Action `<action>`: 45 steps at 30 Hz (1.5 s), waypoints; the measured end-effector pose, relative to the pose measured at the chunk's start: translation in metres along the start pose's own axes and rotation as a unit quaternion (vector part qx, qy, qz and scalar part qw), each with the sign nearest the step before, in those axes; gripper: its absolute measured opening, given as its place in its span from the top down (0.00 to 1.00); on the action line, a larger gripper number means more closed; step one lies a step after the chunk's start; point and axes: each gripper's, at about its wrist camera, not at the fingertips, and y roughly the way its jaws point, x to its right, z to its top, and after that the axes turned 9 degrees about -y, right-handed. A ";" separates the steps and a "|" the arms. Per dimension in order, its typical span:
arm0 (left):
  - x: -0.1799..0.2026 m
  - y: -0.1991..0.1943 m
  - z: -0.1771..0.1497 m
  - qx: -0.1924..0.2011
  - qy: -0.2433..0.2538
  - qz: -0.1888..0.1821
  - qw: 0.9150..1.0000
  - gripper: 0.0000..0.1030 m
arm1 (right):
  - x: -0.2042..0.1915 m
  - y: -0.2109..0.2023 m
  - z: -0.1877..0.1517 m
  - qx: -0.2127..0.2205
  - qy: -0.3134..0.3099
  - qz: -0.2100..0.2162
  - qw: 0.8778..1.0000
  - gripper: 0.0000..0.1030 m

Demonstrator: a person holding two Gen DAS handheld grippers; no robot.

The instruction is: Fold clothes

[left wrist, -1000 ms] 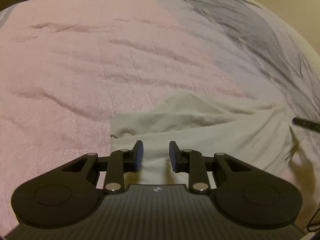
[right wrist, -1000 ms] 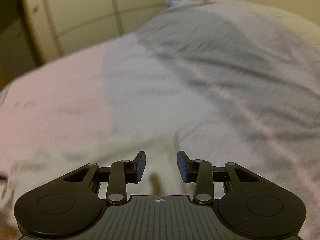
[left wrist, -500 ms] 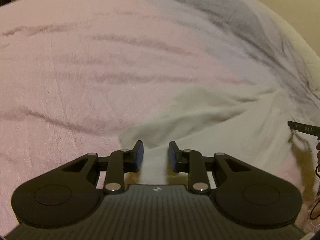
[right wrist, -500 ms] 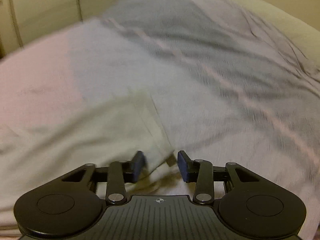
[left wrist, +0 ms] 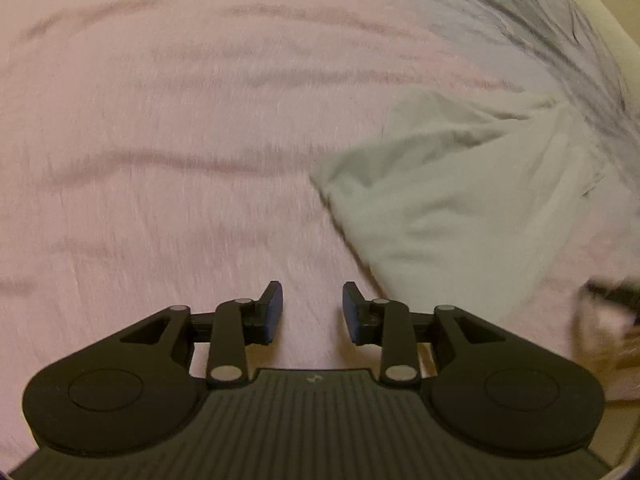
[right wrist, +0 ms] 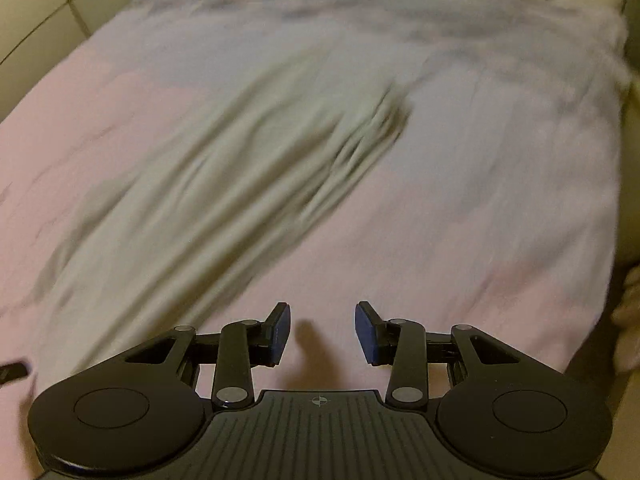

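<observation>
A pale beige garment [left wrist: 460, 184] lies crumpled on the bed, at the right in the left wrist view. My left gripper [left wrist: 313, 312] hovers over bare pink cover just left of the garment's near edge; its jaws are opening and nothing is between them. In the right wrist view the same garment [right wrist: 224, 168] stretches diagonally from lower left to upper middle, blurred by motion. My right gripper [right wrist: 322, 332] stands open over bare pink cover to the right of the garment's near end, empty.
The bed cover [left wrist: 160, 140] is pink near me and fades to grey [right wrist: 400, 12] farther away. A cream padded wall [right wrist: 52, 4] borders the bed at the upper left. The other gripper's dark tip [left wrist: 612, 294] shows blurred at the right edge, with a hand below it.
Both grippers slid off the garment onto bare pink cover: the left one to the garment's left, the right one to its right. The left jaws have widened a little.
</observation>
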 end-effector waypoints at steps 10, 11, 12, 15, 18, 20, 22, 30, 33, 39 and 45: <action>-0.045 0.004 -0.006 -0.051 -0.085 -0.082 0.992 0.71 | -0.140 -0.019 -0.104 0.077 -0.375 -0.075 0.921 0.61; -0.049 0.005 -0.007 -0.052 -0.095 -0.089 0.990 0.71 | -0.149 -0.017 -0.113 0.079 -0.400 -0.075 0.910 0.59; -0.052 0.007 -0.008 -0.052 -0.103 -0.095 0.989 0.71 | -0.157 -0.014 -0.121 0.077 -0.420 -0.077 0.901 0.55; -0.059 0.012 -0.014 -0.055 -0.120 -0.105 0.986 0.71 | -0.171 0.006 -0.134 0.076 -0.468 -0.092 0.875 0.53; -0.066 0.014 -0.021 -0.055 -0.135 -0.116 0.983 0.71 | -0.173 0.014 -0.132 0.097 -0.472 -0.100 0.871 0.53; -0.070 0.014 -0.022 -0.053 -0.145 -0.124 0.980 0.71 | -0.173 0.015 -0.129 0.116 -0.475 -0.098 0.867 0.51; -0.074 0.015 -0.020 -0.054 -0.156 -0.130 0.978 0.71 | -0.181 0.019 -0.132 0.132 -0.510 -0.100 0.844 0.44; -0.084 0.012 -0.017 -0.040 -0.183 -0.151 0.971 0.71 | -0.201 0.032 -0.160 0.206 -0.642 -0.137 0.726 0.33; -0.087 0.012 -0.022 -0.038 -0.196 -0.151 0.968 0.71 | -0.201 0.052 -0.158 0.219 -0.671 -0.138 0.695 0.33; -0.085 0.009 -0.031 -0.024 -0.218 -0.138 0.966 0.71 | -0.194 0.064 -0.131 0.217 -0.659 -0.103 0.713 0.86; -0.061 -0.004 -0.027 0.009 -0.228 -0.124 0.966 0.70 | -0.136 0.022 -0.033 0.172 -0.415 0.137 0.883 0.90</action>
